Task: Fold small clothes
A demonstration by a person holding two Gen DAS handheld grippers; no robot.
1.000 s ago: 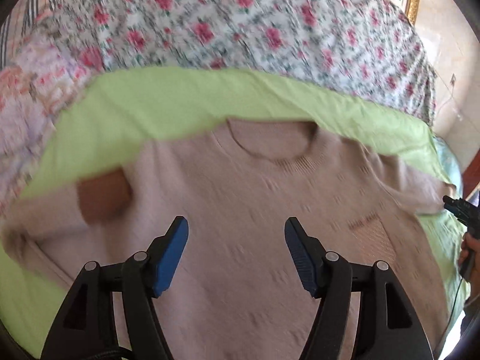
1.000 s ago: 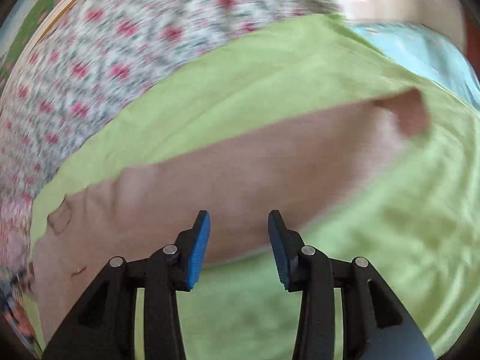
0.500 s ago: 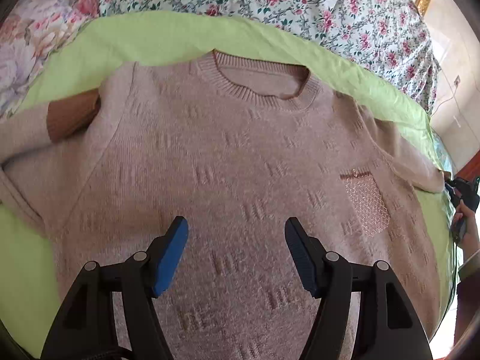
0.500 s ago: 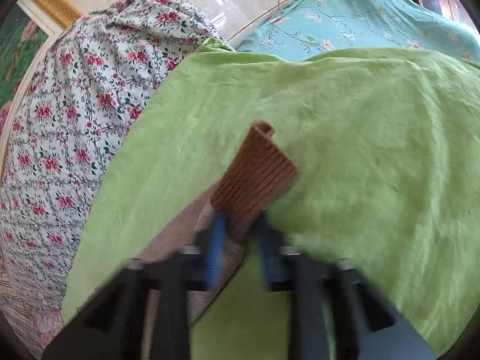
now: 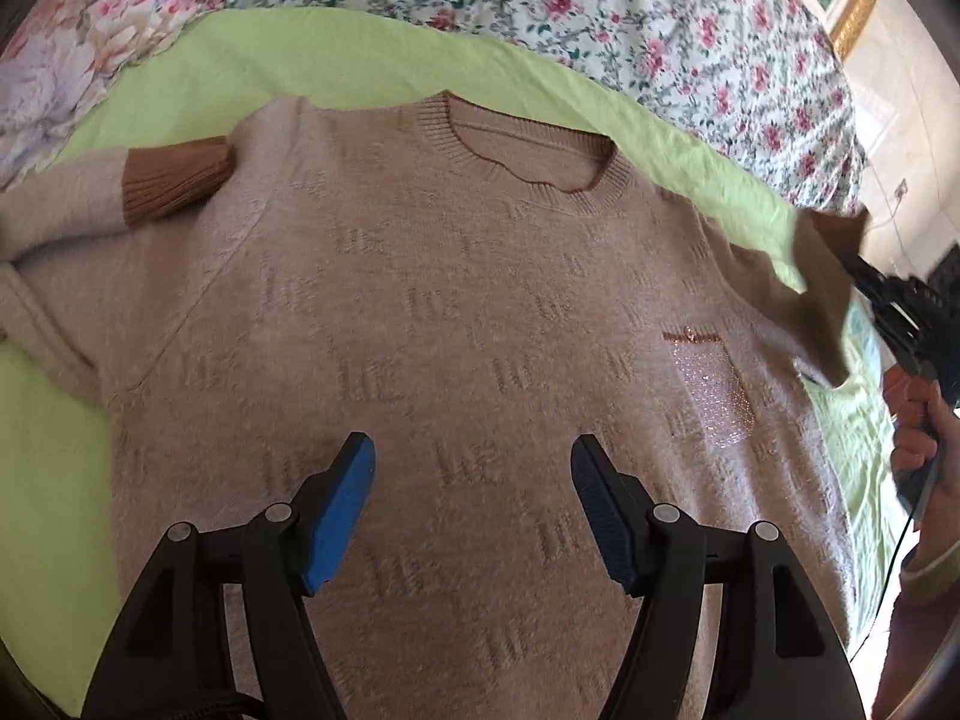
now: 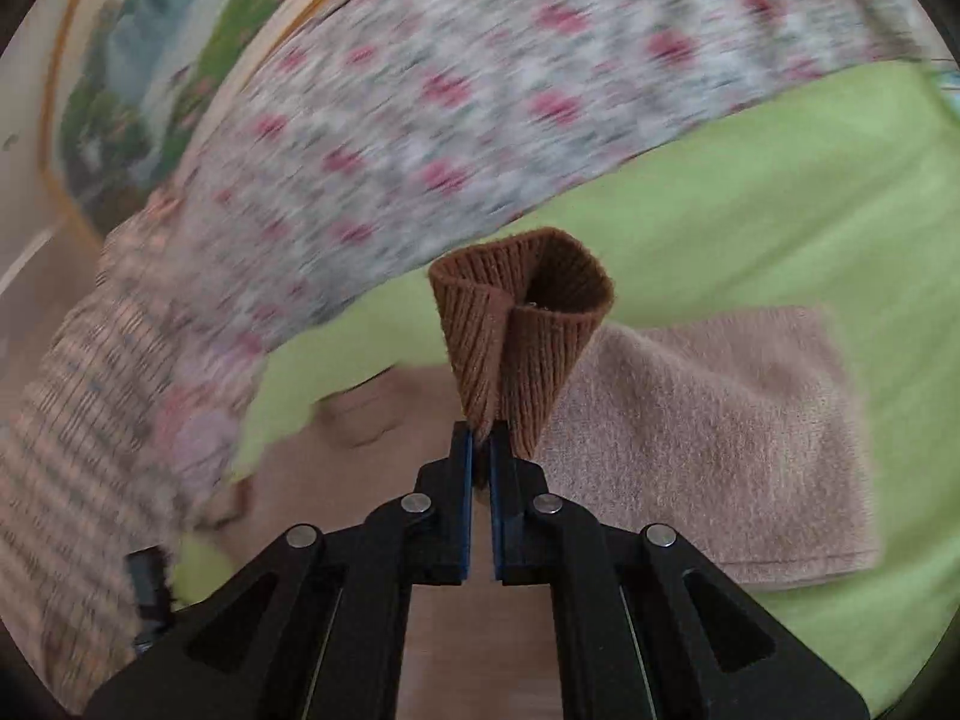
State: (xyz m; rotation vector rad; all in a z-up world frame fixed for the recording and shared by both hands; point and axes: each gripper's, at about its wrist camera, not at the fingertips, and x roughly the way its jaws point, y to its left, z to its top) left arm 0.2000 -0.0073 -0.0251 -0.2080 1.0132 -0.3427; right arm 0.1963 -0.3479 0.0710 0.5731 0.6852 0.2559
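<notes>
Brown ribbed cuff [image 6: 516, 330] pinched in the right tool [image 6: 480, 450]; left tool [image 5: 474, 474] spread wide above the sweater [image 5: 450, 312].

Left wrist cam sits low over the sweater [image 5: 480, 324], facing its collar; right wrist cam is right up on the cuff [image 6: 522, 330]. The 2 share the green sheet [image 5: 360, 66].
</notes>
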